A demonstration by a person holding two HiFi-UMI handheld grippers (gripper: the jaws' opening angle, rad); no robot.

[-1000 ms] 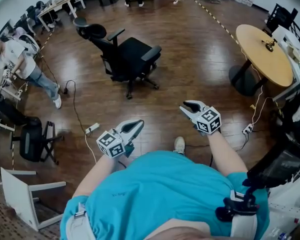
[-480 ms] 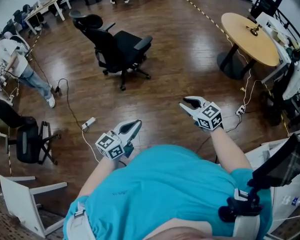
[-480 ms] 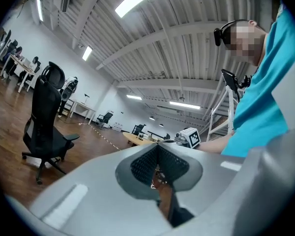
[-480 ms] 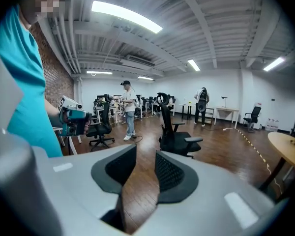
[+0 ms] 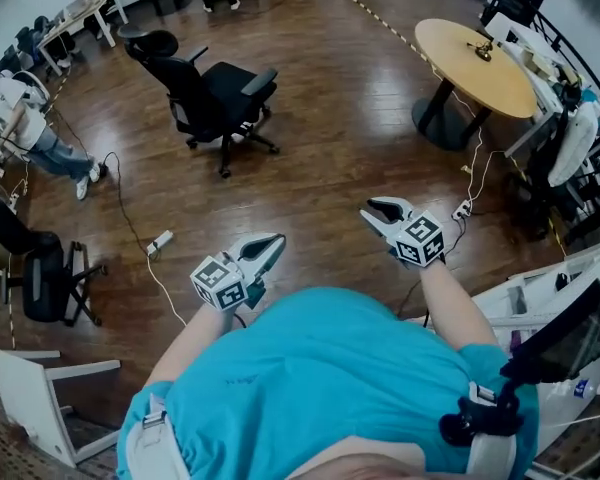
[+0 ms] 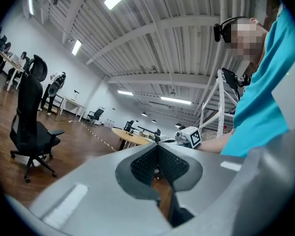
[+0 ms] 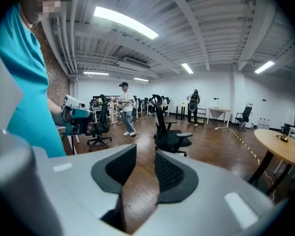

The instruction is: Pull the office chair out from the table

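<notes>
Black office chair (image 5: 212, 93) upright, with headrest and armrests, well apart from round wooden table (image 5: 450, 53).

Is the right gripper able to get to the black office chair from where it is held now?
Probably not yet. The right gripper sits near the person's body, while the office chair stands far across the wooden floor. Nothing blocks the way, so walking closer should do it.

Out front, side by side, nothing gripped.
Left claw (image 5: 277, 240) tips touching; right claw (image 5: 369, 212) jaws slightly apart, pointing forward.
</notes>
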